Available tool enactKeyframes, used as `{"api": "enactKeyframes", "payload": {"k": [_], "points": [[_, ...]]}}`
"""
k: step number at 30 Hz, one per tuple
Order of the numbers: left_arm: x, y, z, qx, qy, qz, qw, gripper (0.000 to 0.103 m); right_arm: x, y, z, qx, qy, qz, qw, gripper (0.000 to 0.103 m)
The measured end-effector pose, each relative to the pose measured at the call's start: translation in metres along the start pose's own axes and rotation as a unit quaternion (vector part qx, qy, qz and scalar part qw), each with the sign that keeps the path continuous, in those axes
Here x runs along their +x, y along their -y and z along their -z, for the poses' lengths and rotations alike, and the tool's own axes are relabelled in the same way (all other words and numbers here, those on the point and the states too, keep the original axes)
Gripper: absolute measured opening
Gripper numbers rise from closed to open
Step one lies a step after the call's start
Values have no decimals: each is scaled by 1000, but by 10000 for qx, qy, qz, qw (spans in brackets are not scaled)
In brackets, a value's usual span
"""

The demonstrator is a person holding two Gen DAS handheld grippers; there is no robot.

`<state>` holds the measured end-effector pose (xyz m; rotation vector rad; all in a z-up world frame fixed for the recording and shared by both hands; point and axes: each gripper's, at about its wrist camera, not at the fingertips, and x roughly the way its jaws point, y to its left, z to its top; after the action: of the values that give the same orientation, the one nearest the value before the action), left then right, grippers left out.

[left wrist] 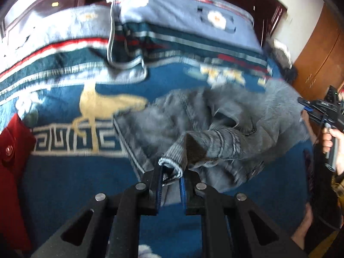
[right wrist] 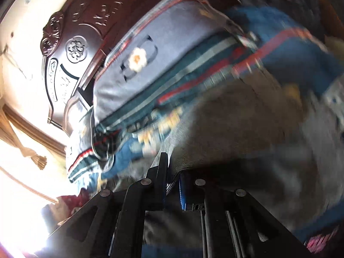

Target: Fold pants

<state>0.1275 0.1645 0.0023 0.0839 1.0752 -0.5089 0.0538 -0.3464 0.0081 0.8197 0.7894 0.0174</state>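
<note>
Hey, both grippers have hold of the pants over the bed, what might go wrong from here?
The left gripper pinches only a thin edge of the gray pants, so the fabric may slip out. The pants are bunched over the blue bedspread, so a fold could trap wrinkles. The right gripper view is blurred, suggesting fast motion that could jerk the cloth loose.

Heavy motion blur; window glare lower left, right wrist; fisheye bending.

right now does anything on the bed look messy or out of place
Yes. The grey pants are bunched in a crumpled heap on the blue blanket, not spread flat. The left tongs pinch one ribbed edge. A pillow lies skewed, its corner overlapping the blanket.
</note>
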Motion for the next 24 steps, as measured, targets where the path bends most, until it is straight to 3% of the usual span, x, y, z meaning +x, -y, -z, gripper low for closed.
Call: {"api": "enactKeyframes", "payload": {"k": [5,11,20,24], "points": [[8,-3,12,74,-281,34,9996,15,15,34,38,196,-356,487,9980,8],[-15,-5,10,-9,34,99,9999,15,-7,36,42,191,-163,476,9985,8],[37,-16,46,-124,-915,-280,9953,17,9,62,72,-28,-635,1073,9922,9],[23,-26,46,-380,-906,-492,9939,17,10,66,66,85,-717,1010,9923,14]]}}
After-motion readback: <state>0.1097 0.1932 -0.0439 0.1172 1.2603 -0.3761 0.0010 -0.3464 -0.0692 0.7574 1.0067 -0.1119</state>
